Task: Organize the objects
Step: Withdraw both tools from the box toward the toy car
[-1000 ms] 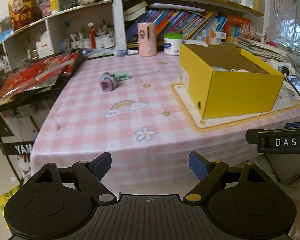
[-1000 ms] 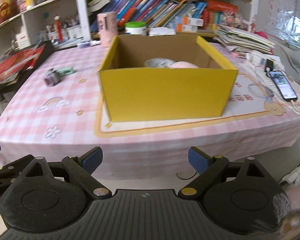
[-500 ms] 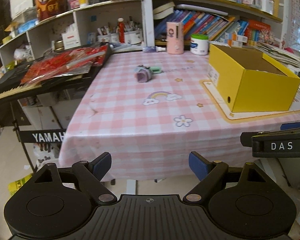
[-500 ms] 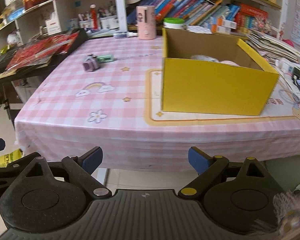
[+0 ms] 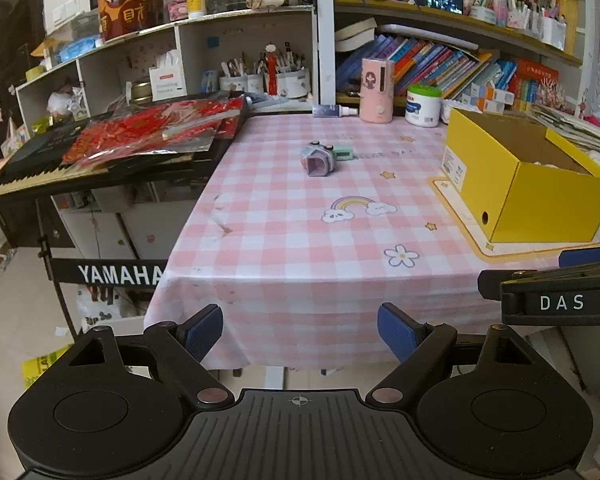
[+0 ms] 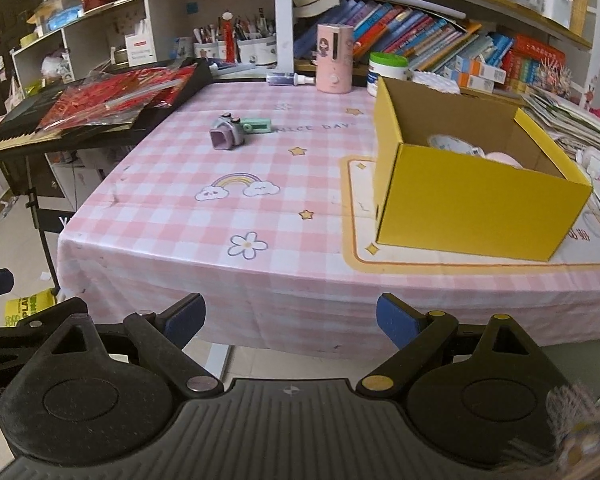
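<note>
**Two Little Toys Waited on the Pink Table**

We held our left gripper [image 5: 300,330] low, in front of the table edge. Its blue pads stood wide apart with nothing between them. Our right gripper [image 6: 290,322] was the same: spread wide and empty, hanging off the near edge of the table.

Past the edge we saw the pink checked tablecloth [image 6: 172,184], with a flower and a rainbow printed on it. To the right sat the yellow box [image 6: 472,200] on a mat. Its top was open, and a few pale things already lay inside, though we could not tell what they were.

Farther back, near the middle of the table, were the things we thought we had to tidy: a small purple toy [image 5: 318,158] and a little green piece [image 5: 343,153] just beside it, maybe touching. They lay well apart from the box.

We guessed both were hard plastic, light and a bit slippery. The purple one looked chunky, so we would pinch it across its flat sides. The green one looked thin and low, so we would take it by its long edges.

At the very back stood a pink tube [image 5: 377,90], a white jar [image 5: 423,105] and shelves of books.
</note>
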Demonstrator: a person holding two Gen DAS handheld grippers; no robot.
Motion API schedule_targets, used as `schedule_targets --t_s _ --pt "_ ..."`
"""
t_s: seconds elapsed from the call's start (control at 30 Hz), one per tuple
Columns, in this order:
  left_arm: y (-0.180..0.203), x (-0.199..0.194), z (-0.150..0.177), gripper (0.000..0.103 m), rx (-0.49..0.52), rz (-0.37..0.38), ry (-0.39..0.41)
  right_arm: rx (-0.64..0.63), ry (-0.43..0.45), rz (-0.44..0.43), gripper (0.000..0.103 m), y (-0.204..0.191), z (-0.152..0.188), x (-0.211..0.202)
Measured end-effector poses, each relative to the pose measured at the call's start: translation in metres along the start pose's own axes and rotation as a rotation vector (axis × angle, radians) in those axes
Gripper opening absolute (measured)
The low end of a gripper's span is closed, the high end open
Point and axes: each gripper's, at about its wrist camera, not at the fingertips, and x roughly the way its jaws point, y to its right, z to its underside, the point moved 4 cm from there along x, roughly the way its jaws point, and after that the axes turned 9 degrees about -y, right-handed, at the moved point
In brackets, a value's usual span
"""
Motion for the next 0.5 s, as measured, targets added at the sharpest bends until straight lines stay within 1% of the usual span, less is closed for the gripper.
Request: schedule_targets --t_s 0.33,0.5 --pt "-0.006 0.012 -0.004 0.087 -0.011 -0.003 -0.013 -0.013 -0.007 -0.009 0.093 -0.007 -0.010 0.012" --pt "-0.008 0.021 -0.011 0.087 -0.012 -0.013 -0.021 -0.016 -0.016 -0.019 0.093 -0.008 -0.018 0.023"
